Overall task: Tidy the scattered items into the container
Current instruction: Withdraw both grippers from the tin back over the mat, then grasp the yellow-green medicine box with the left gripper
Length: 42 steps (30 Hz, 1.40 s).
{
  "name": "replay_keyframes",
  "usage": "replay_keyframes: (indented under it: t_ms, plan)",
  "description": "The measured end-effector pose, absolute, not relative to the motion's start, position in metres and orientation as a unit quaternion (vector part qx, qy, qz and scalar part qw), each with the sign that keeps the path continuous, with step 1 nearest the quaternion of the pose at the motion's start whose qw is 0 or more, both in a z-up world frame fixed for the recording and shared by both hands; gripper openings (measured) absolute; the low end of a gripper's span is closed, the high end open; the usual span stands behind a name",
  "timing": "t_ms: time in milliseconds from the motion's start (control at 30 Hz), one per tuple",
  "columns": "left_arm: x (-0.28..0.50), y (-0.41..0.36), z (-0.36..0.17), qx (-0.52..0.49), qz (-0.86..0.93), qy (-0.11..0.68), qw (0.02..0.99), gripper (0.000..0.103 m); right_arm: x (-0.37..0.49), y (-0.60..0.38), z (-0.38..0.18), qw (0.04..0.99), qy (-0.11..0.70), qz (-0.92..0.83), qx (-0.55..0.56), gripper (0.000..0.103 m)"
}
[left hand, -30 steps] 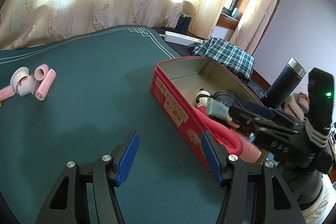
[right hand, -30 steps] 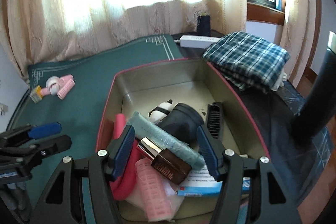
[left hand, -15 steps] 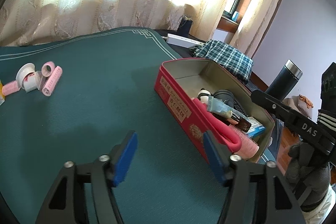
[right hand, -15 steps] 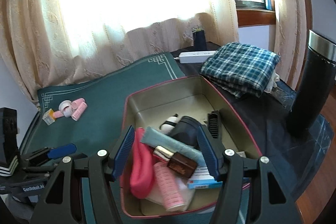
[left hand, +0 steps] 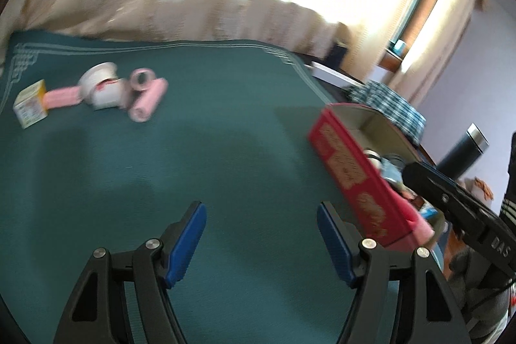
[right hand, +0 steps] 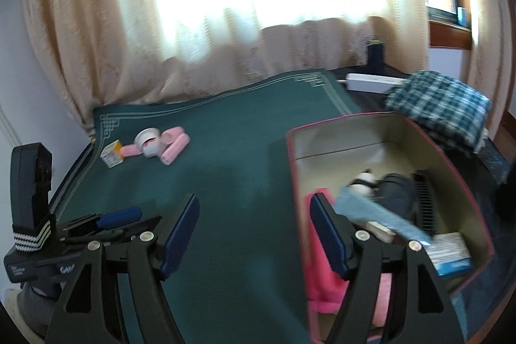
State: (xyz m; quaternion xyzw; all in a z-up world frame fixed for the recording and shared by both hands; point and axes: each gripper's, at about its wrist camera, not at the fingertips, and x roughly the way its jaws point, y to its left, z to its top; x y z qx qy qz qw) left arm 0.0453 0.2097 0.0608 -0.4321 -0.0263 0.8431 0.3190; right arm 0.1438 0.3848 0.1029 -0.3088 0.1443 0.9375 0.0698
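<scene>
Covering the desk, a green mat [right hand: 225,182] carries the red tin [right hand: 458,170] at right, already part-filled. Both tongs hang empty over bare mat: left tongs [left hand: 261,234] spread, right tongs [right hand: 254,231] opening wider. Far left lie pink rollers [left hand: 148,99], a white tub [left hand: 100,83], and what seems, through blur, a small box [left hand: 30,102].

place: home, a lived-in room | evidence: cream lace curtains [right hand: 225,54] over a bright wood-framed window [right hand: 451,24] | folded plaid cloth [right hand: 441,105], power strip [right hand: 371,81] and flask [left hand: 464,150] on a table with a green mat [right hand: 225,166] | hair rollers [right hand: 175,147] and tin [right hand: 371,131] of toiletries
</scene>
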Motion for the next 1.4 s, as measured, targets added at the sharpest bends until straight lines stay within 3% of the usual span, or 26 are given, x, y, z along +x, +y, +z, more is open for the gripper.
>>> replay_keyframes:
  t_ms: [867, 1400]
  plan:
    - [-0.109, 0.039, 0.044, -0.418, 0.900, -0.074, 0.100, 0.073, 0.052, 0.310, 0.058, -0.003, 0.121, 0.916, -0.382, 0.076]
    - [-0.205, 0.017, 0.017, -0.414, 0.907, -0.068, 0.039, 0.073, 0.011, 0.295, 0.044, -0.003, 0.110, 0.907, -0.407, 0.076]
